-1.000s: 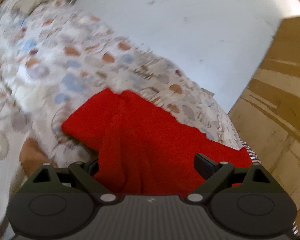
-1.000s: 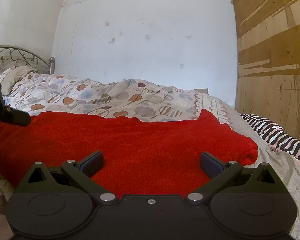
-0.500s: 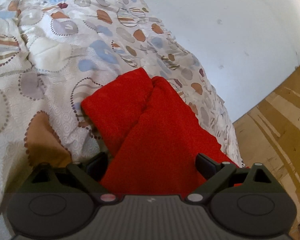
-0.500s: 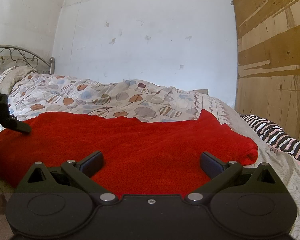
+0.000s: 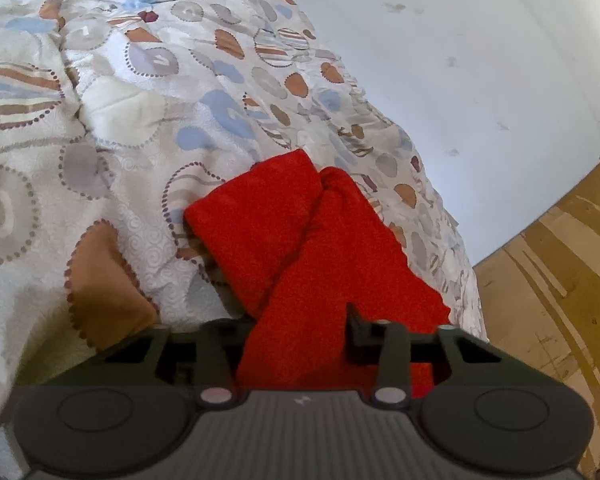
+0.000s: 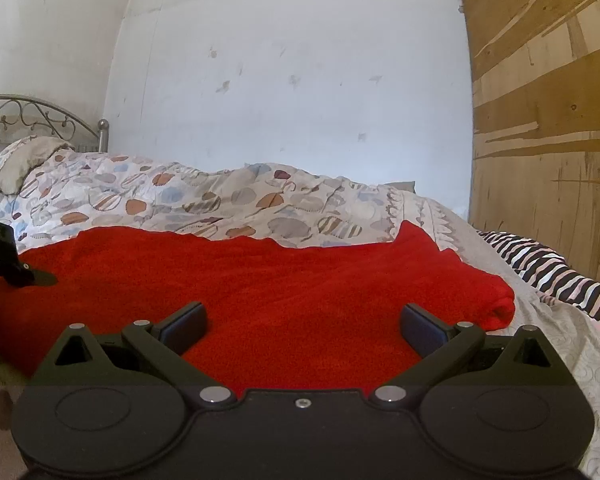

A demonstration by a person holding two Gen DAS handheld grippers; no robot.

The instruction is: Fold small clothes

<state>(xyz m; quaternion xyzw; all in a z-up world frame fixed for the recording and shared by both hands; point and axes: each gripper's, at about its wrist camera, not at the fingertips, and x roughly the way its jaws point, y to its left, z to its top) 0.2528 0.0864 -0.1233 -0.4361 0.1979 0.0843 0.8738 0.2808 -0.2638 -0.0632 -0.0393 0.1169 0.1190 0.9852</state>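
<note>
A red fleece garment point(image 6: 268, 284) lies spread on the patterned duvet point(image 6: 172, 200). In the left wrist view the garment point(image 5: 300, 248) runs away from me, one part folded over beside another. My left gripper point(image 5: 296, 340) has its jaws closed in on the near edge of the red cloth, which bunches between the fingers. It also shows at the left edge of the right wrist view point(image 6: 8, 268), resting on the cloth. My right gripper point(image 6: 302, 322) is open, its fingers spread just above the garment's near edge, holding nothing.
A white wall point(image 6: 300, 80) stands behind the bed. A wooden panel point(image 6: 548, 120) rises on the right. A black-and-white striped cloth point(image 6: 548, 272) lies at the bed's right side. A metal headboard point(image 6: 32, 116) and pillow point(image 6: 24, 160) are at far left.
My left gripper tilted down toward the bed and its jaws closed from wide open onto the red cloth. The right gripper has stayed still and open.
</note>
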